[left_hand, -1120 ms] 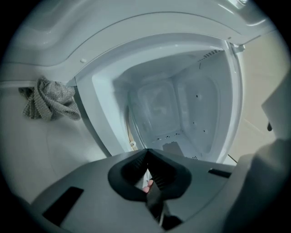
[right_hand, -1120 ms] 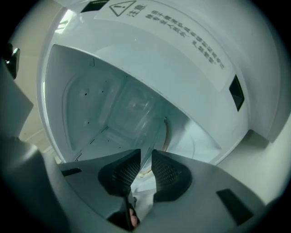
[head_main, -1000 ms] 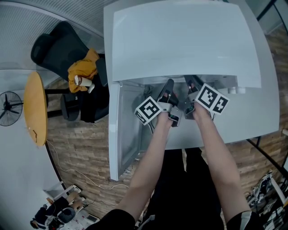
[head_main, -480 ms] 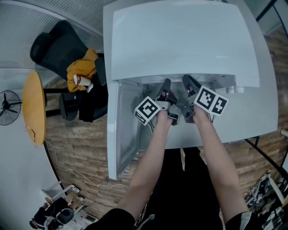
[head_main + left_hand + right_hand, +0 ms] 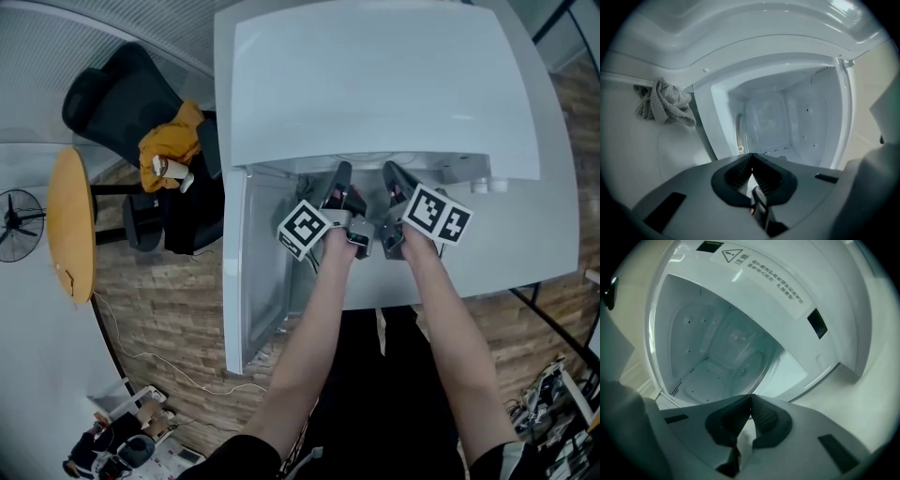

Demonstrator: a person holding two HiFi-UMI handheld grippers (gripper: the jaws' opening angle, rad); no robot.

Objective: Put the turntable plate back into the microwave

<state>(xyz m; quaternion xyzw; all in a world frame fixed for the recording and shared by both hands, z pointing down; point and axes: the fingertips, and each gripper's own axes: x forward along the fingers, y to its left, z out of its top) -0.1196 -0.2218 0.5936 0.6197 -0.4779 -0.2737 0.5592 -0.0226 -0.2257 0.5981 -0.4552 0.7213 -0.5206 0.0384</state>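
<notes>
The white microwave (image 5: 375, 84) stands with its door (image 5: 258, 272) swung open to the left. The clear glass turntable plate (image 5: 736, 357) is inside the cavity and shows faintly in the left gripper view (image 5: 761, 122). Both grippers are at the cavity mouth, side by side. My left gripper (image 5: 337, 178) is shut, its pads (image 5: 740, 171) meeting with nothing seen between them. My right gripper (image 5: 391, 173) has just been closing and now stands shut at the plate's near rim (image 5: 751, 397), with nothing visible between its jaws.
A grey cloth (image 5: 663, 103) lies on the white surface left of the microwave. The white table (image 5: 525, 234) carries the microwave. A black chair with an orange garment (image 5: 169, 145), a round wooden table (image 5: 73, 225) and a fan (image 5: 19, 225) stand at the left.
The right gripper's jaws have gone from wide open to shut, and it has edged a little toward the cavity. The left gripper has stayed put.
</notes>
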